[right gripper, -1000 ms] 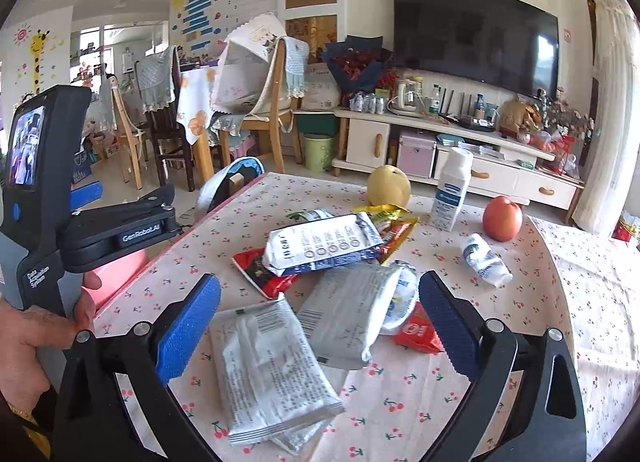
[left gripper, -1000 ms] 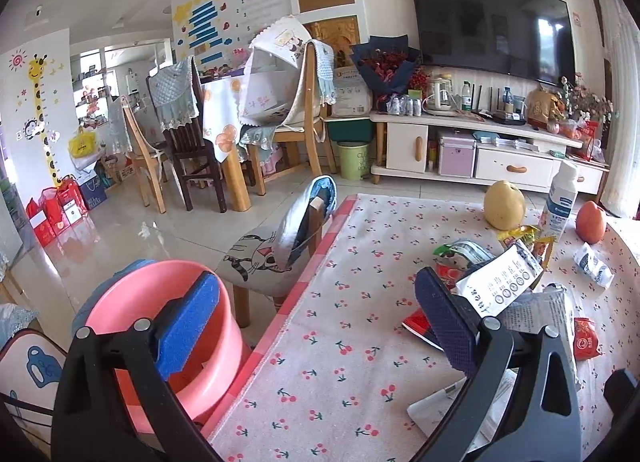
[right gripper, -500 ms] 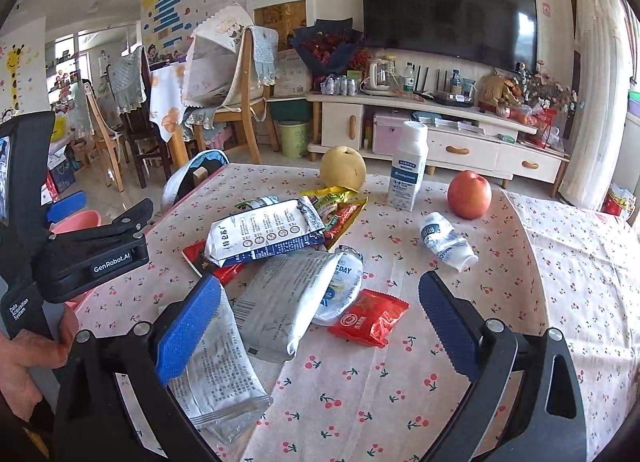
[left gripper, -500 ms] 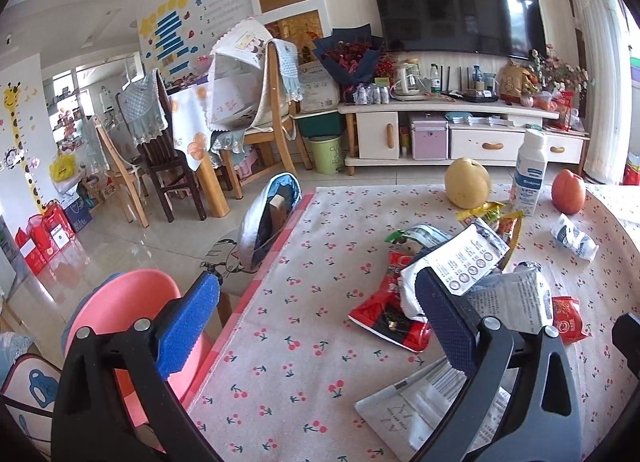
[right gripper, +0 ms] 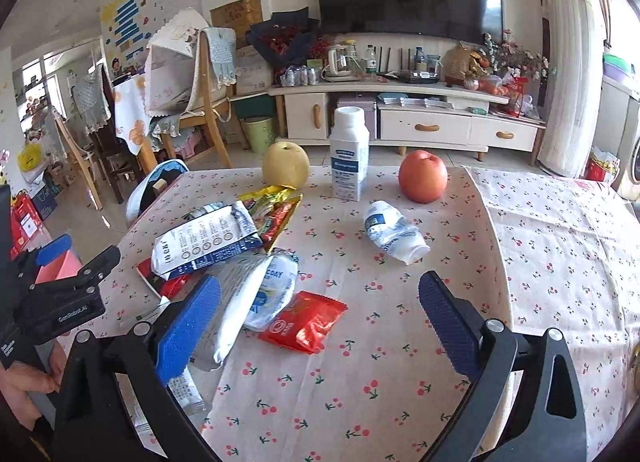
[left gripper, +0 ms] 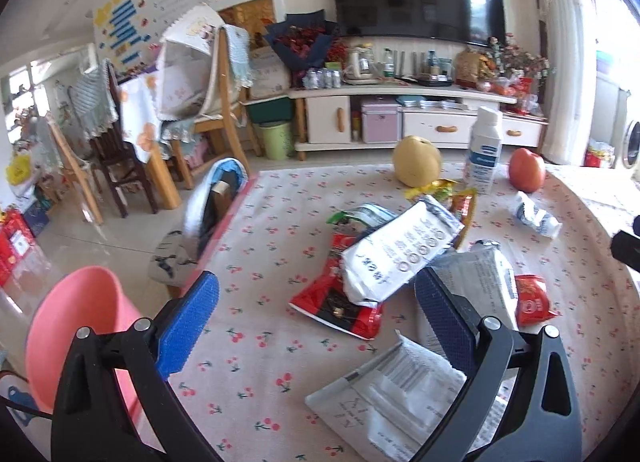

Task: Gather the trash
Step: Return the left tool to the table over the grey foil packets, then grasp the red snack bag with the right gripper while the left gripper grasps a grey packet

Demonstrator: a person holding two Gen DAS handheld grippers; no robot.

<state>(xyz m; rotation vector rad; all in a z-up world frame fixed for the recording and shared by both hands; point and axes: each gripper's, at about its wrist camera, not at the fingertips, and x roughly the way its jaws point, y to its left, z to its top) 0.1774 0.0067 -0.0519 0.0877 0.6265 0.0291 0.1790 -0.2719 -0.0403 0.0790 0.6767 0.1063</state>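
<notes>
Wrappers lie piled on the cherry-print tablecloth [left gripper: 280, 229]: a white and blue pouch [left gripper: 400, 254] over a red and black packet [left gripper: 340, 302], a grey-white bag [left gripper: 400, 394] at the near edge, and a small red sachet [right gripper: 304, 320]. A crushed white bottle [right gripper: 394, 232] lies apart to the right. My left gripper [left gripper: 316, 310] hangs open over the table's left part, nothing between its fingers. My right gripper [right gripper: 320, 310] is open above the red sachet. A pink bucket [left gripper: 76, 326] stands beside the table on the left.
A yellow pear [right gripper: 286, 165], a white milk bottle [right gripper: 350, 153] and a red apple [right gripper: 423, 175] stand at the table's far side. A small chair [left gripper: 212, 197] sits at the left edge. Behind are a TV cabinet [left gripper: 400, 117] and dining chairs [left gripper: 192, 101]. A hand [right gripper: 24, 378] holds the left gripper.
Both grippers have swung to the right over the table. The pink bucket has slid toward the left edge of the left view, and the wrapper pile has shifted left in the right view.
</notes>
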